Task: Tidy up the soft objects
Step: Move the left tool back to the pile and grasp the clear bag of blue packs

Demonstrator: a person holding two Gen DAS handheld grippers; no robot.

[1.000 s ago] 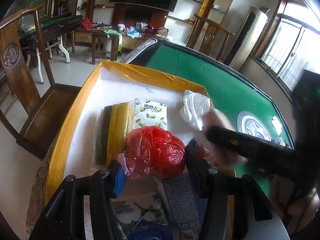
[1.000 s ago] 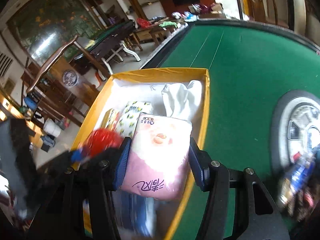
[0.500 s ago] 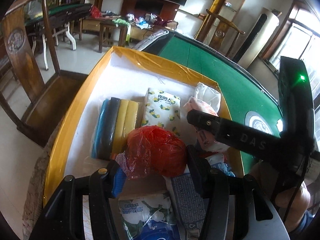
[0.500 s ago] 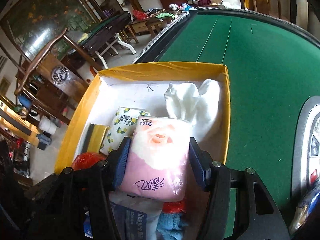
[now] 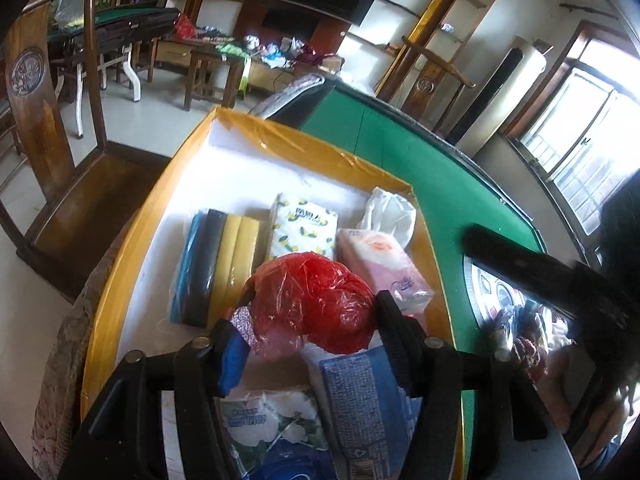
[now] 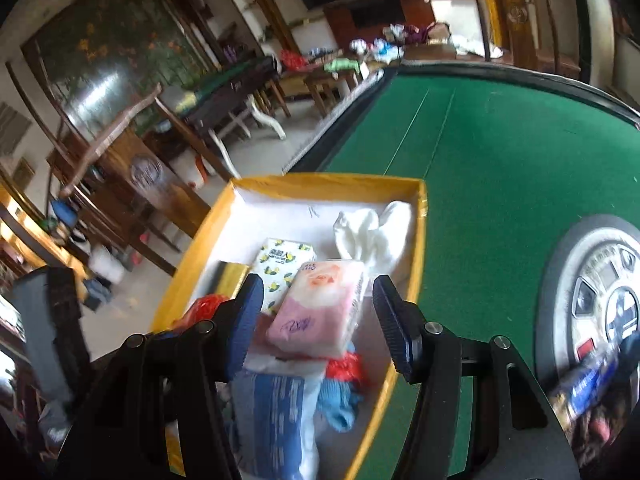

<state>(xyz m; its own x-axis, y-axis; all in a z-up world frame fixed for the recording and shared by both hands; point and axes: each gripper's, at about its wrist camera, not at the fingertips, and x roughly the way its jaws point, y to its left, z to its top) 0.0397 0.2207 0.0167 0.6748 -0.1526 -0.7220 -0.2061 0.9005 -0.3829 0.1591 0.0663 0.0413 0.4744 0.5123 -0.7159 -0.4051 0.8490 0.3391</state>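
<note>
Green felt table (image 6: 500, 152) under yellow-rimmed box (image 6: 416, 264), wooden chairs (image 5: 44, 120) beyond.

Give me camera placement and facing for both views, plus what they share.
Left wrist: sits on the left claw, looks forward and down into the yellow box; its fingers grip a red plastic bag; the right claw's dark body and the person's hand show at right.
Right wrist: sits on the right claw, open above the same box, green table beyond; only its own fingers clearly show.
Shared: the pink tissue pack, lemon-print pack, white cloth.
</note>
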